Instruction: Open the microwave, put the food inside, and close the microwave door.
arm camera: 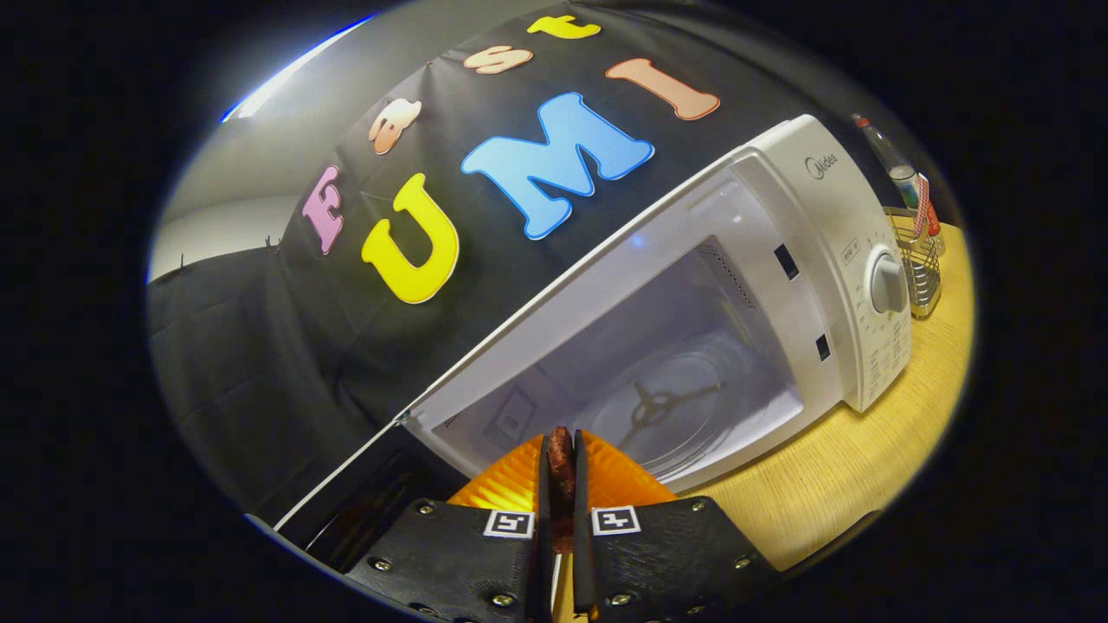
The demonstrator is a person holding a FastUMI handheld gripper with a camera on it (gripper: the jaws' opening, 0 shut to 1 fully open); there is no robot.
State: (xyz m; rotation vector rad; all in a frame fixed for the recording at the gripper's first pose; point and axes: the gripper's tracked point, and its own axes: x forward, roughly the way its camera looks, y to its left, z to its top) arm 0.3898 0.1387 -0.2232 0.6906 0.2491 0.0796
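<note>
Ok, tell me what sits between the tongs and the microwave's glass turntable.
Gripper view: nothing. The tongs pinch a thin reddish-brown piece of food; beyond it, the open white microwave's floor runs bare to the turntable.

The gripper (560, 454) is seen tilted, its two fingers (606, 480) drawn almost together. A thin dark reddish piece of food (560, 459) is pinched between them, pressed from both sides and carried upright at the tips.

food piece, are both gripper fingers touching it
Touching: the gripper view shows the gripper closed on the food piece, both fingers pressing its sides.
</note>
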